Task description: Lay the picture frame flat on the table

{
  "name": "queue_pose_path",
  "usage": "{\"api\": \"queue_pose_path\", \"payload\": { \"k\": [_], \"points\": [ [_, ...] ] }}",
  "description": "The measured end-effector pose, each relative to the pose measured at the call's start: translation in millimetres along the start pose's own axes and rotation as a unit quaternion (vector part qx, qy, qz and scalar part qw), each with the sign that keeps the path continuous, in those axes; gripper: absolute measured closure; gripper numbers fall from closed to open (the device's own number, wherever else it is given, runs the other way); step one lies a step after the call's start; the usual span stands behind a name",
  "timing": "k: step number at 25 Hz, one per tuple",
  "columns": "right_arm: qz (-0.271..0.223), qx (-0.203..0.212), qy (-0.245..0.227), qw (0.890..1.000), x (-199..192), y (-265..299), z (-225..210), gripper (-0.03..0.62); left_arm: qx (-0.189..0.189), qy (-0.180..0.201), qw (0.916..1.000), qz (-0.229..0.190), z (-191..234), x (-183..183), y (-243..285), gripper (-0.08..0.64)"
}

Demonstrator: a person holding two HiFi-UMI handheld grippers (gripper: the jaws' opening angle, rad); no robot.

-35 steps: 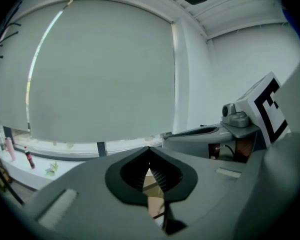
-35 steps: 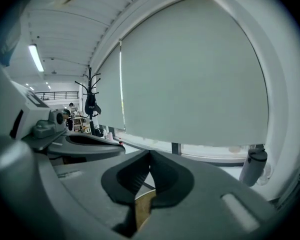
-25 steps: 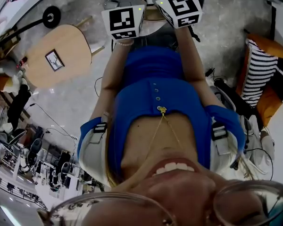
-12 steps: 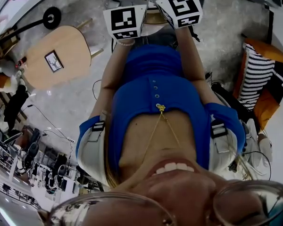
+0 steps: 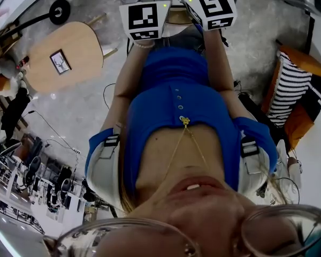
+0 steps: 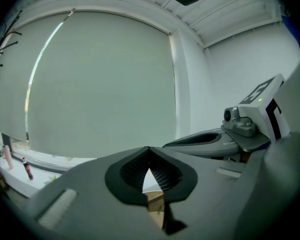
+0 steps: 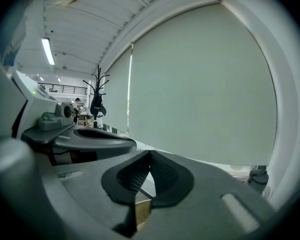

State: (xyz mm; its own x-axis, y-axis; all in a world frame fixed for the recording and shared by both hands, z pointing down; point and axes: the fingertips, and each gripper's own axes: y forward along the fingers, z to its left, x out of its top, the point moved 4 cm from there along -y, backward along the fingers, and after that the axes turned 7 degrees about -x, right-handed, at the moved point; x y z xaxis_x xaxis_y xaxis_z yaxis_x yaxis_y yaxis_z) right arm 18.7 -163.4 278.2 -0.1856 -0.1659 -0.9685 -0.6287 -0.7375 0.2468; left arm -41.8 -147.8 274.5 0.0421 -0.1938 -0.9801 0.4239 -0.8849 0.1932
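Raised slightly since a second ago, the left hand-held gripper [image 6: 149, 151] and right hand-held gripper [image 7: 150, 156] show jaws pressed together, empty; the picture frame [image 5: 60, 61] lies flat on the tabletop [image 5: 81, 40].

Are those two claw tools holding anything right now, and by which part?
Nothing is held. The left gripper and right gripper have their fingers closed together, empty. The picture frame sits on the round table, apart from both.

Count: one bench [image 5: 81, 40], one frame [image 5: 60, 61], one left hand-held gripper [image 6: 149, 151], one right hand-held gripper [image 7: 150, 155], one striped cushion [image 5: 289, 91].
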Motion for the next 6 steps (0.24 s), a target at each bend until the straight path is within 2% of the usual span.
{"api": "queue_pose_path", "payload": {
  "k": [6],
  "points": [
    [0.008, 0.009, 0.002, 1.000, -3.9, 11.3, -1.5, 0.592, -0.001, -0.002, 1.0000, 0.005, 6.5, -3.4, 10.0, 0.569]
  ]
}}
